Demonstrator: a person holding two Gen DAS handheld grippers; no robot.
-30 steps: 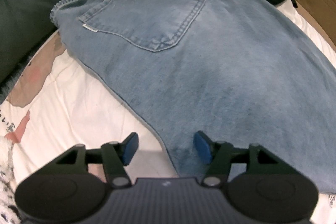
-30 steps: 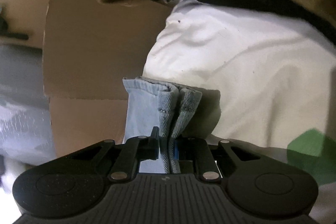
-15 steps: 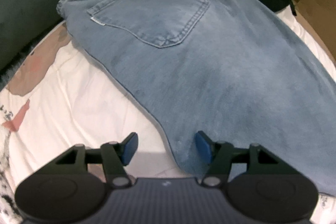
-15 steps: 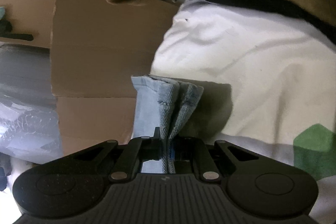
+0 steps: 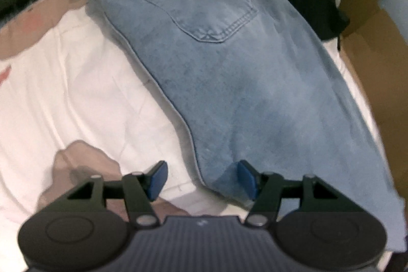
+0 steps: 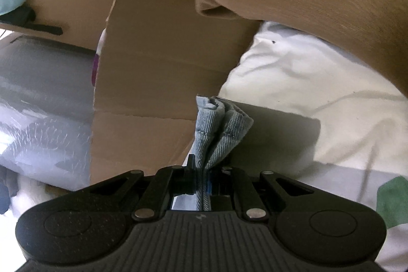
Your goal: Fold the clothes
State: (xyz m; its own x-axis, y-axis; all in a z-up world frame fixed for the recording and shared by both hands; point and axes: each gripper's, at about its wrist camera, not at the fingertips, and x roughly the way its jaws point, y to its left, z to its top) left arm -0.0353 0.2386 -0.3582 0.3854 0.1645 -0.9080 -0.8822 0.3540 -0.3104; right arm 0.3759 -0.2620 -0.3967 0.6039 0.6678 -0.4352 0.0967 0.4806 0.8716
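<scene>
currently my right gripper (image 6: pixel 202 180) has its jaws clamped on the bunched hem of the jeans (image 5: pixel 229 73), which lie across the white bedsheet (image 5: pixel 76 98); left gripper (image 5: pixel 201 179) jaws apart over their edge.

A bedroom at home: a bed with a white printed sheet (image 5: pixel 76 98), clothes piled on it, cardboard boxes (image 6: pixel 165 63) alongside.
</scene>
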